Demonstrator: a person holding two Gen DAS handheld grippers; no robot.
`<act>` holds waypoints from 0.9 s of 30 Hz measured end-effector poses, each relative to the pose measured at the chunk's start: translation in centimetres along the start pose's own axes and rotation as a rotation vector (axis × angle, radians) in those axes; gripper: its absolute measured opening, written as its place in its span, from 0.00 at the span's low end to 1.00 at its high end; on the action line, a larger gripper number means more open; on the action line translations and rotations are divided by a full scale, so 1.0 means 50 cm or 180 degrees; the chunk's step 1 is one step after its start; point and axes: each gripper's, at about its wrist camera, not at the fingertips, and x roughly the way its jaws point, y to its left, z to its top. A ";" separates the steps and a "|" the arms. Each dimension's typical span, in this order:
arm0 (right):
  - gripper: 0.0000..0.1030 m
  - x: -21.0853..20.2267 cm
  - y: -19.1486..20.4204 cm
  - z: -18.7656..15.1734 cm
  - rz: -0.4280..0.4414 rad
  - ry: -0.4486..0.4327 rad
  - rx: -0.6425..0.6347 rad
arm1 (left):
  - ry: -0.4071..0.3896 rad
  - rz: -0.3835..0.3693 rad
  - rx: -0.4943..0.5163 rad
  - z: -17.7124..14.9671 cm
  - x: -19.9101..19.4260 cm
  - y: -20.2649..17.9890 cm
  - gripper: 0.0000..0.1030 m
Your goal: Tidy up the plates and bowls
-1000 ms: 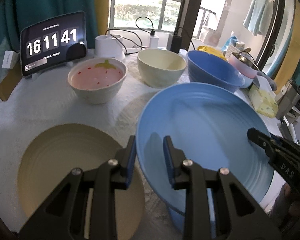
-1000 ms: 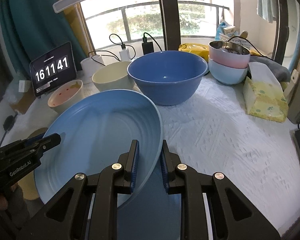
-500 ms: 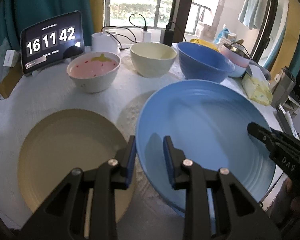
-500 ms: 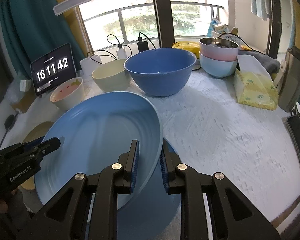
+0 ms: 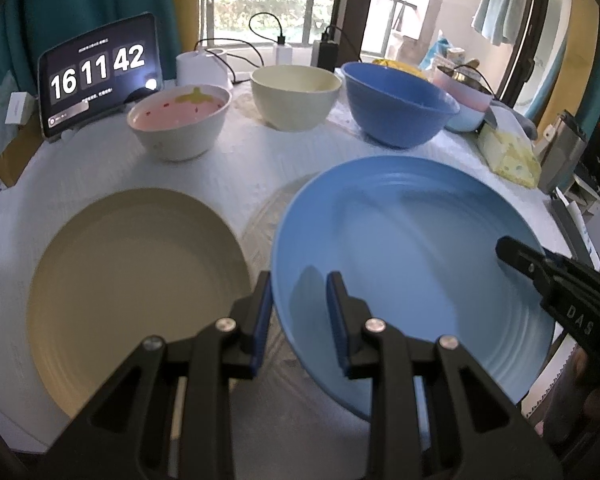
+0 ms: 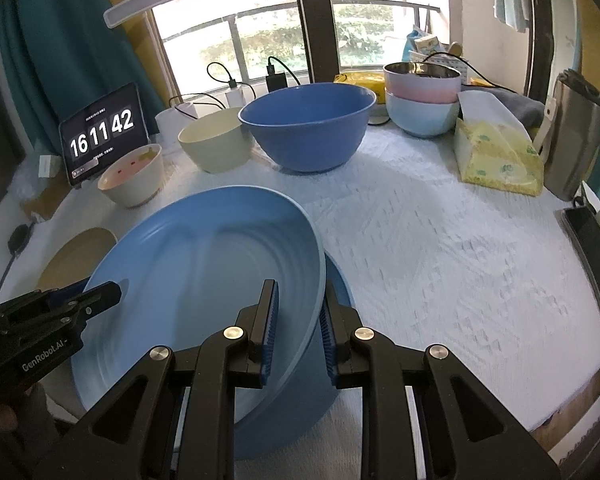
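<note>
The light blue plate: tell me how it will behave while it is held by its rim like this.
The light blue plate probably stays stiff: gripped at opposite edges by the left gripper and right gripper, it shows no sag. Its glossy surface looks slippery, so thin-rim pinches could slide. It hangs tilted above a darker blue plate, so a slip would likely knock them together.
</note>
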 end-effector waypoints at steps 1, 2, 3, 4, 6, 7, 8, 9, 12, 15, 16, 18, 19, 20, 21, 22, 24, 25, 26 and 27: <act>0.22 0.000 -0.001 -0.002 -0.0003 0.0005 0.0003 | 0.0010 0.0000 0.0005 -0.003 0.001 -0.001 0.27; 0.22 0.001 -0.002 -0.004 -0.0007 0.0013 0.0008 | 0.0029 0.0001 0.0018 -0.006 0.003 -0.003 0.27; 0.22 0.002 -0.003 -0.006 -0.0011 0.0019 0.0015 | 0.0040 0.0002 0.0023 -0.007 0.004 -0.004 0.27; 0.22 0.003 -0.005 -0.007 -0.0014 0.0026 0.0024 | 0.0050 0.0004 0.0030 -0.009 0.005 -0.005 0.27; 0.22 0.004 -0.008 -0.009 -0.0018 0.0038 0.0041 | 0.0067 0.0006 0.0044 -0.011 0.008 -0.009 0.27; 0.22 0.006 -0.009 -0.010 -0.0024 0.0045 0.0050 | 0.0072 0.0007 0.0049 -0.012 0.008 -0.010 0.27; 0.22 0.007 -0.010 -0.011 -0.0029 0.0053 0.0056 | 0.0078 0.0012 0.0057 -0.012 0.010 -0.012 0.27; 0.22 0.009 -0.011 -0.012 -0.0036 0.0065 0.0060 | 0.0089 0.0017 0.0067 -0.012 0.012 -0.014 0.27; 0.22 0.014 -0.017 -0.014 -0.0048 0.0102 0.0085 | 0.0130 0.0024 0.0088 -0.015 0.017 -0.019 0.27; 0.22 0.019 -0.021 -0.015 -0.0062 0.0134 0.0100 | 0.0169 0.0043 0.0117 -0.019 0.023 -0.024 0.28; 0.22 0.021 -0.022 -0.015 -0.0068 0.0144 0.0106 | 0.0179 0.0044 0.0122 -0.019 0.024 -0.025 0.28; 0.22 0.026 -0.025 -0.015 -0.0070 0.0161 0.0123 | 0.0195 0.0041 0.0133 -0.018 0.027 -0.028 0.28; 0.22 0.027 -0.027 -0.016 -0.0068 0.0170 0.0134 | 0.0200 0.0043 0.0142 -0.019 0.028 -0.028 0.28; 0.22 0.029 -0.028 -0.016 -0.0065 0.0177 0.0147 | 0.0201 0.0050 0.0151 -0.018 0.029 -0.030 0.28; 0.22 0.030 -0.030 -0.015 -0.0054 0.0179 0.0158 | 0.0200 0.0056 0.0159 -0.018 0.029 -0.030 0.29; 0.22 0.030 -0.030 -0.015 -0.0050 0.0181 0.0157 | 0.0199 0.0061 0.0163 -0.018 0.029 -0.031 0.29; 0.22 0.030 -0.031 -0.014 -0.0049 0.0183 0.0153 | 0.0197 0.0060 0.0158 -0.017 0.029 -0.031 0.29; 0.22 0.030 -0.030 -0.014 -0.0049 0.0184 0.0155 | 0.0192 0.0058 0.0153 -0.016 0.029 -0.030 0.29; 0.22 0.031 -0.031 -0.014 -0.0048 0.0186 0.0157 | 0.0184 0.0060 0.0148 -0.016 0.028 -0.029 0.29; 0.22 0.030 -0.030 -0.014 -0.0052 0.0184 0.0152 | 0.0182 0.0064 0.0142 -0.015 0.028 -0.028 0.29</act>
